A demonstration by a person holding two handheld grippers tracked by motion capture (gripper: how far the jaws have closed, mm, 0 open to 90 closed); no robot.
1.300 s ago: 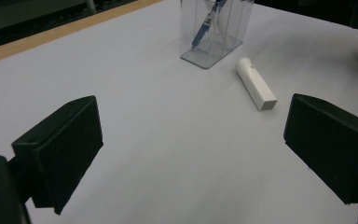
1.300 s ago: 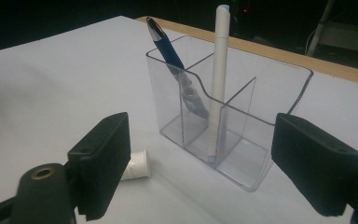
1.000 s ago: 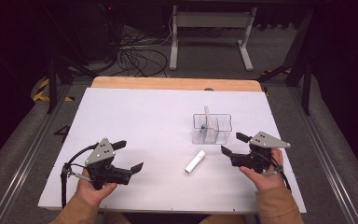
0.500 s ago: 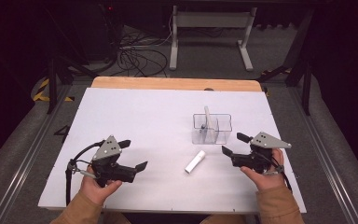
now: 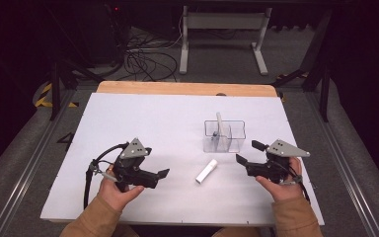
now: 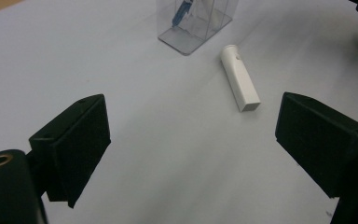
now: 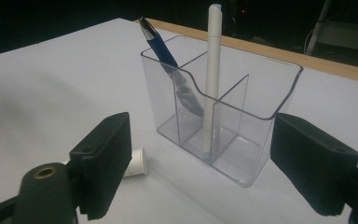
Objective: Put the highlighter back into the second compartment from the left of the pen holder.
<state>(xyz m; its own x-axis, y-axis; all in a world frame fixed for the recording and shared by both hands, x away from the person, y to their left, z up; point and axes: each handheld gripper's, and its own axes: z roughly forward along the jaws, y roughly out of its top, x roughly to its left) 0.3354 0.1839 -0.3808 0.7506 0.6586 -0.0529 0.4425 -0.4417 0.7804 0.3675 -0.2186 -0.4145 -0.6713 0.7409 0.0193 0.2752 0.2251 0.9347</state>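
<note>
White cap-like tube (image 5: 206,171) lies flat on the table (image 5: 143,113), just before the clear pen holder (image 5: 224,137), between both grippers. Left gripper (image 5: 155,167) has just been closing slightly, jaws wide with nothing between; right gripper (image 5: 247,152) is wide too, holding nothing.

High cam: above person's side, looks fwd/down over whole table (image 5: 128,118). Gripper cams: low, close, along own jaws. All three share clear holder (image 5: 224,136) (image 6: 193,23) (image 7: 223,126) and white tube (image 5: 206,171) (image 6: 240,77) (image 7: 136,163).
</note>
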